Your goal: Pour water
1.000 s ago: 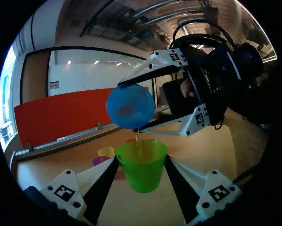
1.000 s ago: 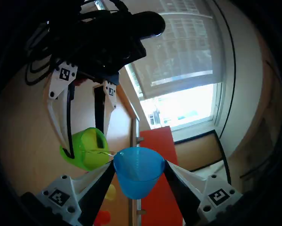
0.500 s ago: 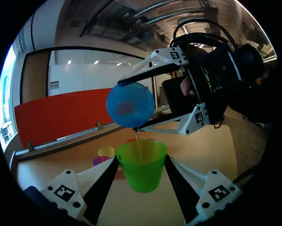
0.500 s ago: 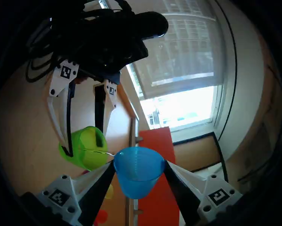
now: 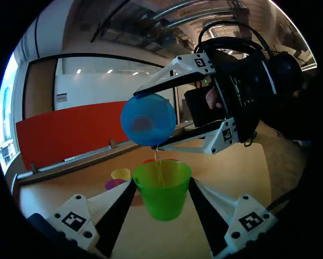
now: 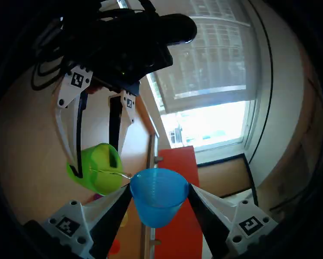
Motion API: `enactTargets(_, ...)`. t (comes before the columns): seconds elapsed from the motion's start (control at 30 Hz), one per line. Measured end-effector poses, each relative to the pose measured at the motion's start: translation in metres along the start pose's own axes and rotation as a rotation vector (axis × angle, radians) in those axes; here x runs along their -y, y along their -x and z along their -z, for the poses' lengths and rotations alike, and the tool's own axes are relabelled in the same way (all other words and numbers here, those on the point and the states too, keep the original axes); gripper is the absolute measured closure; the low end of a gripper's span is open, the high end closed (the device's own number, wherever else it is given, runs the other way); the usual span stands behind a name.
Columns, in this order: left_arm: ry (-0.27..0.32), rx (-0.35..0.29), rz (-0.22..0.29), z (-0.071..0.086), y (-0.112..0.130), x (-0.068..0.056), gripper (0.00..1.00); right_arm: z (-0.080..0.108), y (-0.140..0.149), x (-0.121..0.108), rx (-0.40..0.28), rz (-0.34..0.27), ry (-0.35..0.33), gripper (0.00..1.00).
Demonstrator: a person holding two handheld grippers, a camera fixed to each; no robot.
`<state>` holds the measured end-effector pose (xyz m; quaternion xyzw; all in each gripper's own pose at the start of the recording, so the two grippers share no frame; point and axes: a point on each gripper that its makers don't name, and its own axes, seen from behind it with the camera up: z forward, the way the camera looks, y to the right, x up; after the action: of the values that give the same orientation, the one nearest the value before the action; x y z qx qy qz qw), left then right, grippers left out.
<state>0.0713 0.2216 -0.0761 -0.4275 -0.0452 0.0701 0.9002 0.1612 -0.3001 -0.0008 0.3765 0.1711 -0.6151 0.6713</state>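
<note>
While the thin water stream (image 5: 157,160) kept falling, little else shifted.
Right claw (image 6: 159,188) pinched the tipped blue plastic cup (image 6: 158,199) above the green plastic cup (image 5: 162,198) pinched by the left claw (image 5: 161,182); pouring continued.

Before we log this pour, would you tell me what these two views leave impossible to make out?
Water level in the green cup: left gripper view, its own wall hides it.
Water left in the blue cup: right gripper view, its wall hides the inside.
Purple cup: left gripper view, partly behind the left gripper's finger.
</note>
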Motion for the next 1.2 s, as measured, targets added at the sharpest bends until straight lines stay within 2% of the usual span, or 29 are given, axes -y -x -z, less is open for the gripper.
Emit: enactTargets(1.2,-0.001,-0.004,0.004,-0.0007,-0.0006,0.002,0.14,0.0015,-0.0042,0.0014,0.01,0.079,0.007,0.07)
